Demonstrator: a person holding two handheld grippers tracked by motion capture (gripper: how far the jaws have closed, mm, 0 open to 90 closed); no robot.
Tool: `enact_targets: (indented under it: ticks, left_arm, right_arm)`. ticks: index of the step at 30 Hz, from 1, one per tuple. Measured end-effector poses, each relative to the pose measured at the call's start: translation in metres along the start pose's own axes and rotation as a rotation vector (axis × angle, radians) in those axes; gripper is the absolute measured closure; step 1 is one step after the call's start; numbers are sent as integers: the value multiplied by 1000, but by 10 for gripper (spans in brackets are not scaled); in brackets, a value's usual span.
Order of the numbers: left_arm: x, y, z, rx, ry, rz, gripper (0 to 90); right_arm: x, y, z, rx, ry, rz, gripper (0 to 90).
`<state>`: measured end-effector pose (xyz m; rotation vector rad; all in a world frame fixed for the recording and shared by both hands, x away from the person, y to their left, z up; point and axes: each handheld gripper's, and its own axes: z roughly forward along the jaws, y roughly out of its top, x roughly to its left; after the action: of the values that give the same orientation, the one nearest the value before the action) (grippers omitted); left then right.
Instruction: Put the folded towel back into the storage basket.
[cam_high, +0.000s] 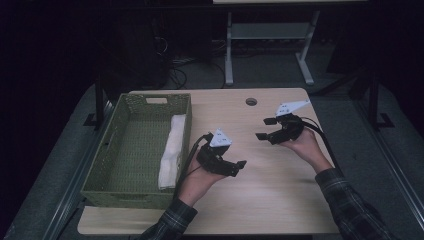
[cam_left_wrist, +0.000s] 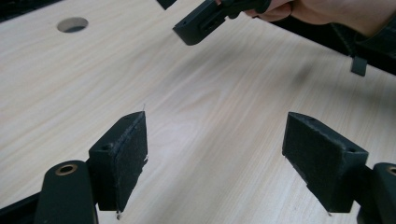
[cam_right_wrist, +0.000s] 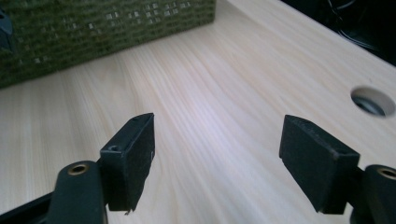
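Both hands hover palm-up over the wooden table (cam_high: 280, 170); left gripper (cam_high: 239, 167) and right gripper (cam_high: 264, 128) gape empty, apparently pointing at each other.

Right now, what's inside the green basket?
A folded white cloth lies along the basket's right wall. The rest looks empty; what's under the cloth is hidden.

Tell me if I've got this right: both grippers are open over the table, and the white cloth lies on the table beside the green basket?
Not quite. The cloth lies inside the basket, along its right wall, not on the table; the high view shows this. The rest holds: the left gripper and right gripper are both open over the table, fingers apart and holding nothing.
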<state>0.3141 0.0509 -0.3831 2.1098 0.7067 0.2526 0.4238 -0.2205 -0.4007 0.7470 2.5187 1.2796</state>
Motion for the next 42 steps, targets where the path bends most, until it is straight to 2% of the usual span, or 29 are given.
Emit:
enact_targets:
  ticks: [2,6,11,13,15,18,22,23,24,26,27,29,32,34,37,42]
  left_arm:
    - [-3,-5,7,-7,-7,-5,214]
    - [-5,-16,17,22,-7,3,193]
    - [-5,-30,28,37,-11,-3,164]
    - [-4,-38,33,52,-14,-11,157]
    - [-4,-42,37,66,-6,0,150]
    - [-4,-48,43,81,14,22,146]
    - [-2,-54,47,84,19,15,142]
    - [-2,-56,49,80,24,14,140]
    - [0,-57,50,90,31,31,139]
    - [3,-61,54,100,28,28,133]
    - [3,-62,55,105,30,19,132]
    - [3,-64,58,119,39,34,131]
    - [2,-68,63,155,53,66,131]
    - [2,-69,64,144,47,61,125]
    - [2,-72,64,126,40,63,124]
    - [3,-71,64,131,34,68,125]
  right_arm:
    - [0,-8,-3,4,-5,7,250]
    - [3,-31,-13,-10,-29,28,250]
    - [6,-58,-20,11,-38,88,220]
    - [8,-65,-23,12,-48,96,203]
    - [10,-73,-26,18,-59,107,189]
    - [12,-85,-28,29,-84,124,145]
    - [12,-100,-30,60,-136,124,135]
    - [12,-103,-30,65,-145,130,135]
    - [12,-106,-29,73,-154,138,135]
    - [14,-110,-26,103,-183,131,134]
    - [16,-112,-23,123,-188,128,134]
    - [19,-113,-20,140,-183,118,132]
    - [19,-114,-17,130,-169,131,121]
    - [17,-116,-17,120,-159,144,106]
    - [16,-117,-17,121,-155,129,105]
    - [15,-117,-17,122,-151,127,95]
